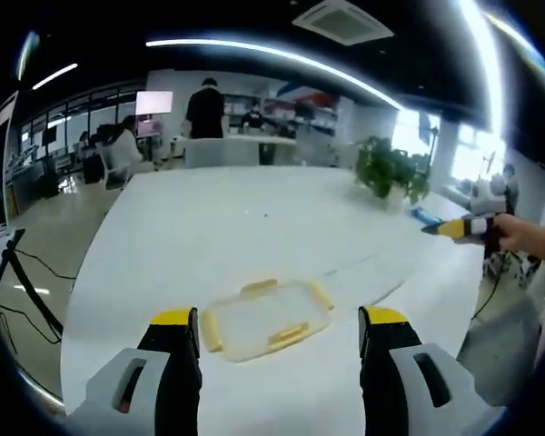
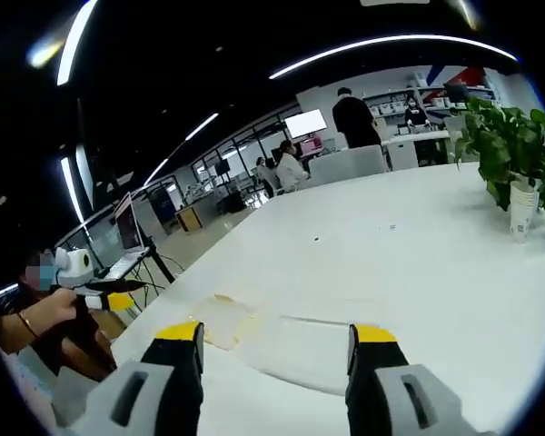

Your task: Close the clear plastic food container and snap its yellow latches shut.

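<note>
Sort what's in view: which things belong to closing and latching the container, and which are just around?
Job:
clear food container
yellow latches
left gripper, open
right gripper, open

Just around:
potted plant
white table
wall screen

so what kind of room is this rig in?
Looks like an open-plan office or lab: a long white table, desks with monitors and people working in the background, a potted plant, strip ceiling lights.
</note>
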The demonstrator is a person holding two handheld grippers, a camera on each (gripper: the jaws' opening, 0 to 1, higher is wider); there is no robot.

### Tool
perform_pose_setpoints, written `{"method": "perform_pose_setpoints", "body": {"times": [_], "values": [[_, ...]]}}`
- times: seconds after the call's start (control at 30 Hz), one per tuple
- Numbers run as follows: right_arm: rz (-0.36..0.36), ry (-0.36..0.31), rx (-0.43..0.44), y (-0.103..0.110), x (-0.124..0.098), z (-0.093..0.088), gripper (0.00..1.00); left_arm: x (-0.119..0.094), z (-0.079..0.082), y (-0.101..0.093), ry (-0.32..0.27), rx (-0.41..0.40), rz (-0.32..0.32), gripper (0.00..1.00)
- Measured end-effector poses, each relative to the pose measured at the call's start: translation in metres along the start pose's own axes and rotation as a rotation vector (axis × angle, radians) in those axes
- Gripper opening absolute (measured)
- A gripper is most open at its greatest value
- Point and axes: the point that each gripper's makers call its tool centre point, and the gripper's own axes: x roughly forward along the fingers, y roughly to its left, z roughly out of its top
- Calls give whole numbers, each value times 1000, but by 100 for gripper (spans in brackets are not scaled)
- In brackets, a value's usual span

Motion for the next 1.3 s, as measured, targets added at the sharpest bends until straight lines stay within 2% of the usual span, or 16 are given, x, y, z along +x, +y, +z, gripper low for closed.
{"method": "perform_pose_setpoints", "body": {"times": [0.4,0.6,0.9,1.3], "values": [[9,-3,-1,-1,12,5,63,11,2,-1,4,2,-19,70],[26,31,-58,3,19,4,63,15,2,-1,11,17,-33,70],[80,49,-82,15,31,2,63,17,0,6,35,46,-43,70],[133,64,-127,27,50,8,63,24,-1,4,58,79,-74,71]]}}
